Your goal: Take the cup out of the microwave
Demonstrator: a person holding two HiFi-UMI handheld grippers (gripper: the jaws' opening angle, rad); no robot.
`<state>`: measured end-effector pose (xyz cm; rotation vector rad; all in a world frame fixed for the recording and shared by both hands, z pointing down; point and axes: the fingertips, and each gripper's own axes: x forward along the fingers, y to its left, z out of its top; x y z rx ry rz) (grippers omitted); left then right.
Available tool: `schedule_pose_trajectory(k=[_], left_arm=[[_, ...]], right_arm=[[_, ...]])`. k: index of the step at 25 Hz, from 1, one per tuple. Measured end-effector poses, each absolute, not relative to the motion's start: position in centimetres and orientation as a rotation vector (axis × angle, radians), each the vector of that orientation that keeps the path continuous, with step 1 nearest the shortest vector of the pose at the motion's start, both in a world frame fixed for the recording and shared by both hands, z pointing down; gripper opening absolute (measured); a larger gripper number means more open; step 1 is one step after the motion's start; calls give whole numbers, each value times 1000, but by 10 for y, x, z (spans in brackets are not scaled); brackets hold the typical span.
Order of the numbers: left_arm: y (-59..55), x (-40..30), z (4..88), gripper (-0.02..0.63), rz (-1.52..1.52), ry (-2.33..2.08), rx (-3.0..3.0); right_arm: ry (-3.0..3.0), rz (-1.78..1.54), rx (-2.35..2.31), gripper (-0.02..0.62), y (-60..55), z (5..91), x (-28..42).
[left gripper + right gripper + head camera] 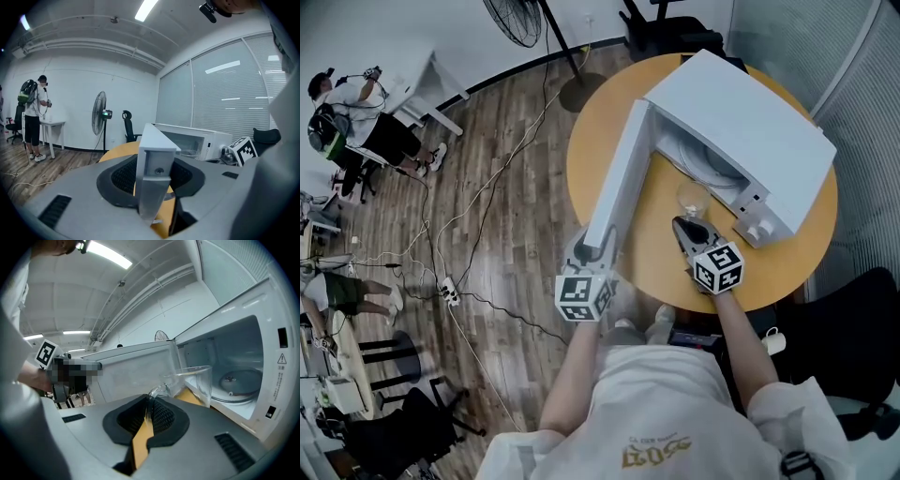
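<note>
A white microwave [750, 122] stands on the round wooden table [652, 253] with its door [619, 178] swung wide toward me. A clear glass cup [692, 199] hangs just outside the cavity, over the table. My right gripper [684, 228] is shut on its handle. In the right gripper view the cup [194, 380] sits beyond the jaws [149, 411], with the glass turntable [239, 383] behind it. My left gripper [589, 251] is clamped on the door's free edge. In the left gripper view the door's edge [152, 159] stands upright between the jaws [157, 180].
Cables and a power strip [448, 292] lie on the wooden floor at the left. A fan stand [581, 92] rises beside the table's far edge. Black chairs [853, 328] stand at the right and at the back. People stand at desks far left [356, 117].
</note>
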<state>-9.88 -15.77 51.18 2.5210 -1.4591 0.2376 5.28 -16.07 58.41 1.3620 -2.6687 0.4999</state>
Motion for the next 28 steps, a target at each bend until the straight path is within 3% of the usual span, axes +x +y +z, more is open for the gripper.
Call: schedule_pose_trajectory(k=[28], left_arm=[[-159, -98, 511, 178, 271, -1441, 2537]], right_arm=[[-2743, 596, 1006, 20, -133, 630, 8]])
